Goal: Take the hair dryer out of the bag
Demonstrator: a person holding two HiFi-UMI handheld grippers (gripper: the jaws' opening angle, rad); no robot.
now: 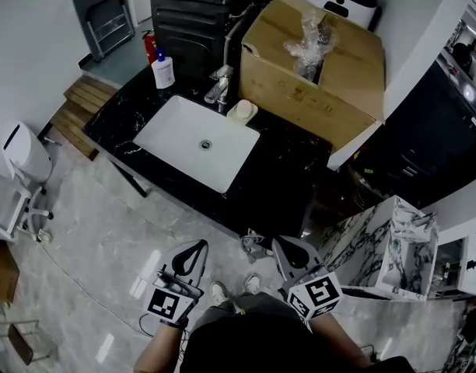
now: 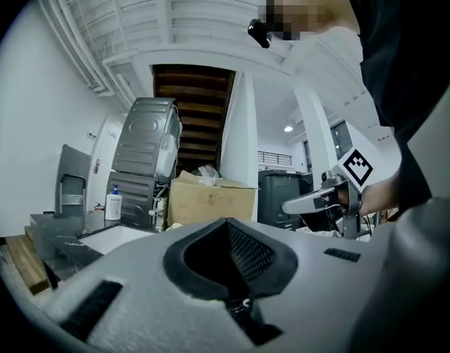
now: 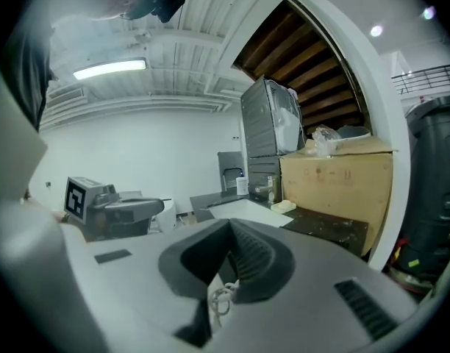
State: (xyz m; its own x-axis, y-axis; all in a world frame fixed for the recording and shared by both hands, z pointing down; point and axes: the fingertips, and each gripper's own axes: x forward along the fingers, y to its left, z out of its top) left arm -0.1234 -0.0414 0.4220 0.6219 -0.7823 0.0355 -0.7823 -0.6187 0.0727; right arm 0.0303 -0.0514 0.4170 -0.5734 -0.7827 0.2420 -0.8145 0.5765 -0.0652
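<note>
The hair dryer itself can't be made out; judging by the task, it sits inside the crinkled clear plastic bag (image 1: pixel 306 43) poking from the top of the cardboard box (image 1: pixel 316 95). That box stands at the far right end of the black counter (image 1: pixel 281 181), just beside the faucet (image 1: pixel 219 84) and the soap dish (image 1: pixel 241 112).

Your left gripper (image 1: pixel 193 252) and right gripper (image 1: pixel 291 253) hover near your body, well apart from the box. Both pairs of jaws are pressed together with nothing between them.

If you pinch only thin film, the bag may tear or lift whole, and the dryer could drop. A snagged cord could drag the box toward the sink (image 1: pixel 183 134). The box's inside and the bag's opening are hidden.
</note>
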